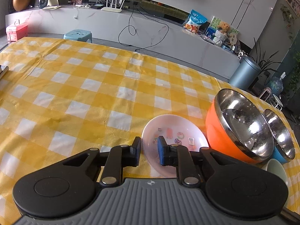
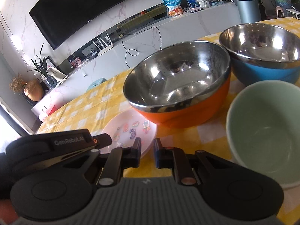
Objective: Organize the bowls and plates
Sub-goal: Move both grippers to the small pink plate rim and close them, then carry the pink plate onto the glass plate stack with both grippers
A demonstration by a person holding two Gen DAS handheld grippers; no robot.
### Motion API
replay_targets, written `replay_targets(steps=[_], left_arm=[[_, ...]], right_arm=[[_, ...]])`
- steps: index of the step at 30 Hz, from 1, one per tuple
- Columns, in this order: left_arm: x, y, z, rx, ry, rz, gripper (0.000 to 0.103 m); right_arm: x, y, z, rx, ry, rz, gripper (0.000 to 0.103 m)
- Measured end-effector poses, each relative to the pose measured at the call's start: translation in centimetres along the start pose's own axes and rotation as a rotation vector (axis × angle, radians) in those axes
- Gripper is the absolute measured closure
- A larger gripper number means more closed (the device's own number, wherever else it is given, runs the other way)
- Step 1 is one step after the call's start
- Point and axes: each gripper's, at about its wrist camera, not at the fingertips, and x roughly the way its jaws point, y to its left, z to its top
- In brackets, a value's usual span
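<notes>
Step now: the two grippers come in low at the pink plate (image 1: 174, 131), most likely to pick it up first.
Pink plate: it lies flat on the yellow checked cloth (image 1: 75, 93), just beside the orange bowl (image 1: 234, 129). It has small cartoon pictures in the middle.
Left gripper (image 1: 149, 152): its fingers stand a little apart with the near edge of the plate between them. The blue pad looks like it sits over the plate and the black finger outside the rim. I cannot be sure the pads press on it yet, so it looks not yet clenched.
Right gripper (image 2: 147, 154): narrow gap, nothing in it, right by the plate's near edge over the cloth.
Other bowls: the blue bowl (image 2: 262, 71) stands behind the orange one, and the green bowl (image 2: 262, 131) is close on the right.
How to do it well: slide one finger under the thin rim and one on top, then squeeze gently. Lift slowly and keep the plate level.
Watch out: the plate looks smooth and may slip. Do not bump the orange bowl.
</notes>
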Motion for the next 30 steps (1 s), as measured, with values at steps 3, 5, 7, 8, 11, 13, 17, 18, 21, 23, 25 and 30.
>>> replay_targets(steps=[3, 5, 7, 8, 11, 13, 17, 18, 21, 23, 25, 30], left_arm=[[0.0, -0.1, -0.1, 0.017, -0.010, 0.016, 0.095], [-0.1, 0.0, -0.1, 0.022, -0.012, 0.019, 0.099], [-0.5, 0.1, -0.1, 0.027, -0.015, 0.016, 0.099], [-0.9, 0.0, -0.2, 0.032, -0.018, 0.017, 0.099], [-2.3, 0.1, -0.3, 0.020, -0.018, 0.024, 0.099], [-3.5, 0.2, -0.5, 0.004, -0.020, 0.021, 0.099], [-6.6, 0.4, -1.2, -0.043, -0.022, 0.019, 0.100], [-7.4, 0.5, -1.5, -0.062, -0.020, 0.019, 0.100], [-10.2, 1.0, -2.5, -0.131, -0.019, 0.016, 0.100], [-11.9, 1.4, -3.3, -0.178, -0.017, 0.014, 0.100], [-13.6, 1.7, -4.2, -0.198, -0.025, 0.022, 0.100], [-17.1, 1.9, -6.6, -0.226, -0.024, 0.055, 0.100]], right_arm=[[0.3, 0.2, 0.1, -0.009, -0.003, -0.012, 0.093], [0.4, 0.3, 0.1, -0.017, -0.007, -0.023, 0.095], [0.3, 0.3, 0.2, -0.019, -0.007, -0.026, 0.096], [0.3, 0.3, 0.2, -0.019, -0.005, -0.025, 0.096], [-0.2, 0.5, 0.1, -0.024, -0.001, -0.016, 0.097], [-1.0, 0.6, 0.1, -0.032, -0.001, -0.007, 0.098], [-3.5, 0.8, -0.4, -0.030, 0.003, 0.021, 0.099], [-4.3, 0.8, -0.6, -0.031, 0.002, 0.028, 0.099], [-6.7, 1.1, -1.2, -0.028, 0.005, 0.054, 0.100], [-8.3, 1.2, -1.8, -0.023, 0.014, 0.076, 0.101], [-10.0, 1.4, -2.5, -0.023, 0.023, 0.093, 0.101], [-13.5, 2.3, -4.8, -0.057, 0.045, 0.119, 0.101]])
